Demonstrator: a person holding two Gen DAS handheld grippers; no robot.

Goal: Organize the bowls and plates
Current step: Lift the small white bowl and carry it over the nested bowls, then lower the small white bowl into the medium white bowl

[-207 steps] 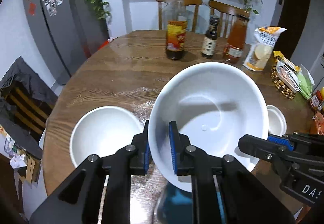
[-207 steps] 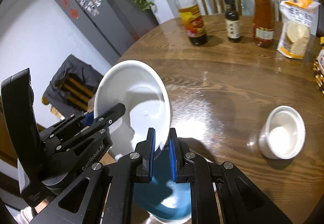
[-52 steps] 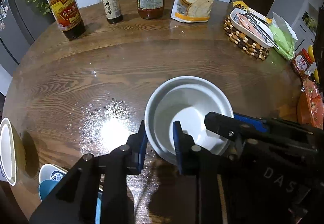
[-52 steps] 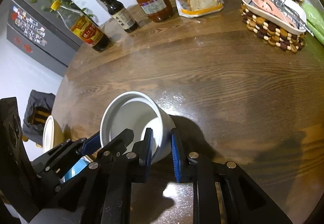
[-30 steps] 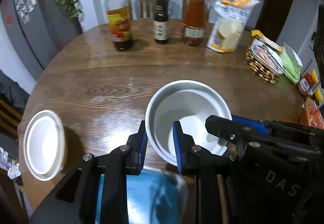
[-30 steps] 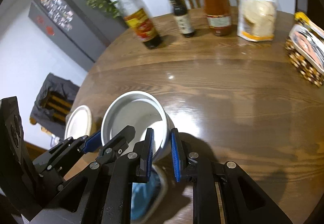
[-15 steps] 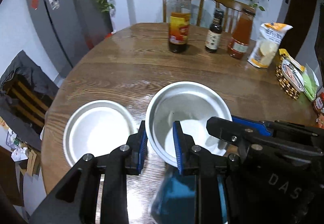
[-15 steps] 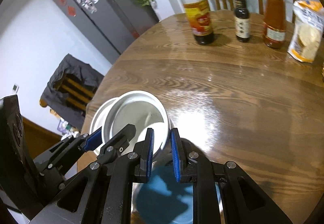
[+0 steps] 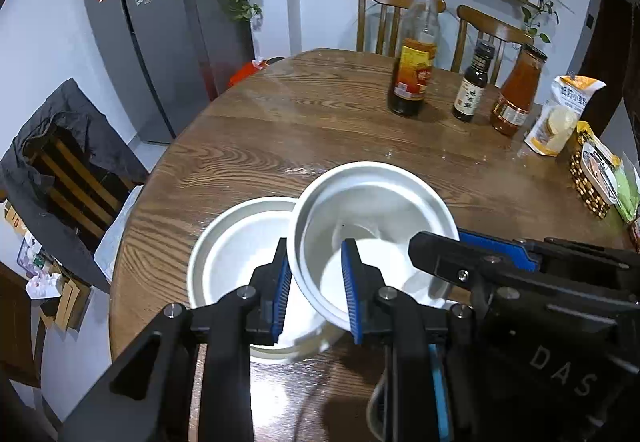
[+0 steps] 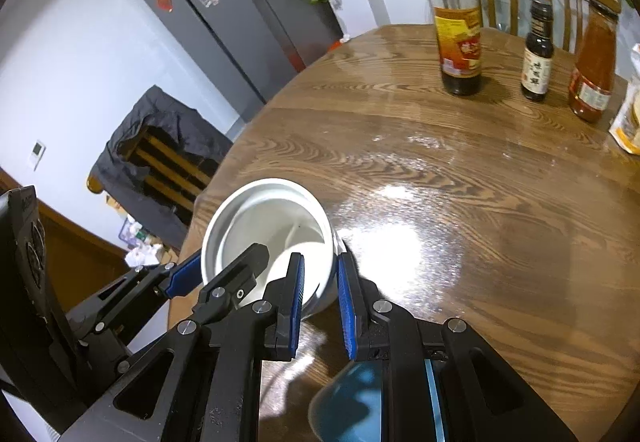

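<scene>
Each wrist camera looks forward and steeply down along its own gripper's fingers, close above the round wooden table [image 9: 280, 130]. Both views share the white bowl [image 9: 372, 202], the bottles and the chairs beyond.

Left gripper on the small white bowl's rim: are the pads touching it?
Touching. The left wrist view shows the left gripper with its blue pads clamped either side of the small white bowl at the near rim, no gap visible.

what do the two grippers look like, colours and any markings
Both are matte black plastic with angular, triangular cut-out arms and silver screw heads. The left gripper and right gripper each have bright blue ribbed pads lining the inner faces of their fingers. In the left wrist view the right gripper's body shows pale "DAS" lettering. No cables, hands or sleeves are visible.
</scene>
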